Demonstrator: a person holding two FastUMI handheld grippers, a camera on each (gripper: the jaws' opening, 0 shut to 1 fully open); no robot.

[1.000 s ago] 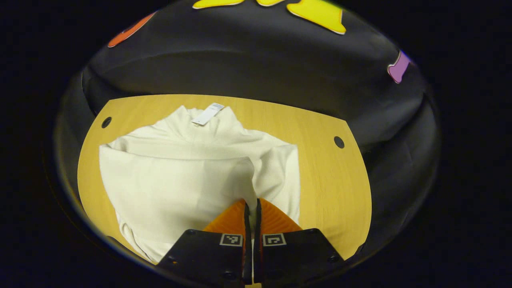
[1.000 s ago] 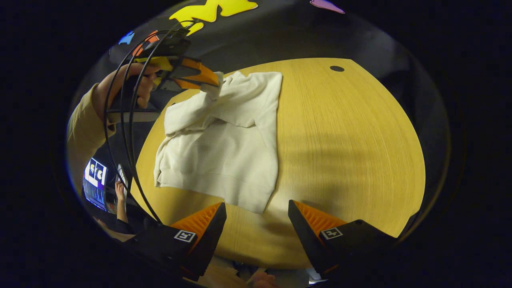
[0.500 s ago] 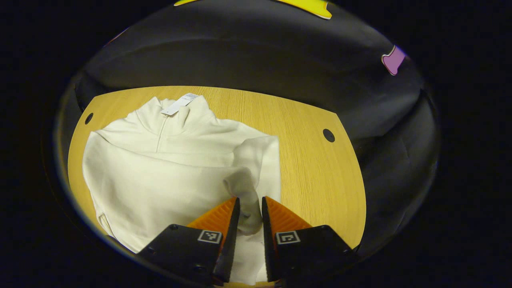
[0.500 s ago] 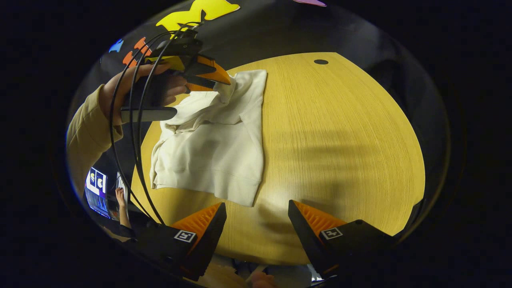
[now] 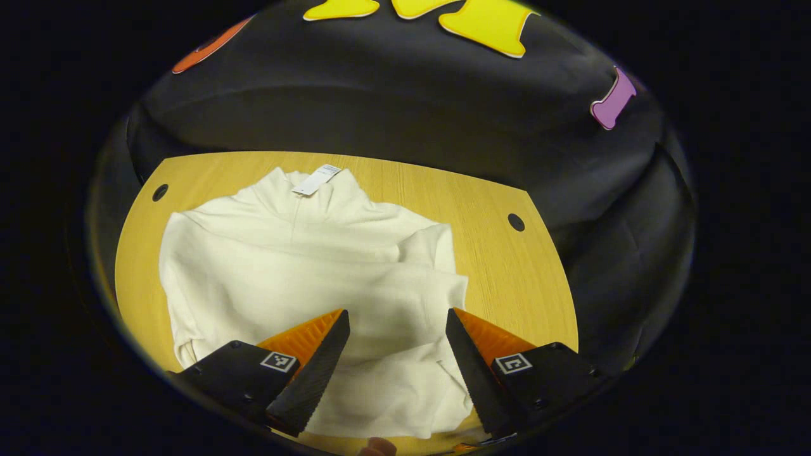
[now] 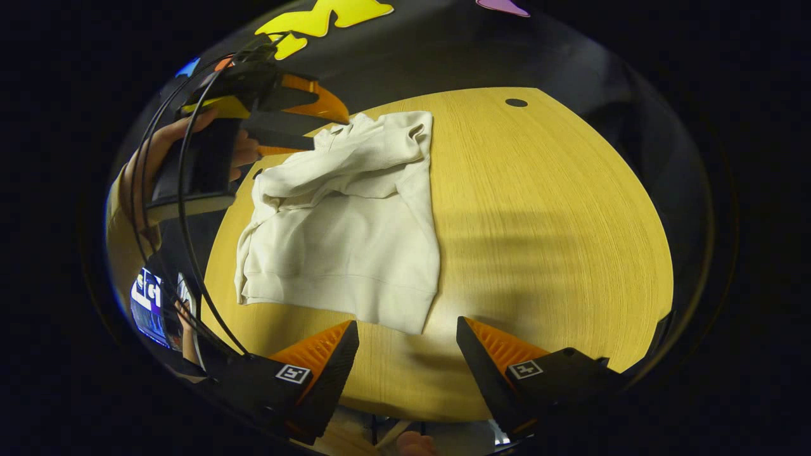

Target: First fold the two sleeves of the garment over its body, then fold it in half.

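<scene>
A cream sweatshirt (image 5: 298, 266) lies flat on the round wooden table (image 5: 507, 272), its collar and white tag (image 5: 315, 180) at the far side. One sleeve (image 5: 405, 297) lies folded across its body. My left gripper (image 5: 396, 354) hovers open just above that sleeve, holding nothing. In the right gripper view the sweatshirt (image 6: 345, 228) sits left of centre with the sleeve (image 6: 355, 158) draped over its top. The left gripper (image 6: 304, 123), held by a hand (image 6: 184, 145), hangs open beside it. My right gripper (image 6: 405, 354) stands open over bare table near the sweatshirt's hem.
The table (image 6: 557, 209) has a wide bare stretch right of the garment, with small round holes (image 5: 516, 222) (image 6: 516, 102) near its rim. Black cloth wall rises behind the table. A lit screen (image 6: 149, 304) glows low at the left past the table edge.
My left gripper went from shut on the sleeve to open, and the sleeve dropped flat across the sweatshirt's body. The right gripper stayed open and nearly still.
</scene>
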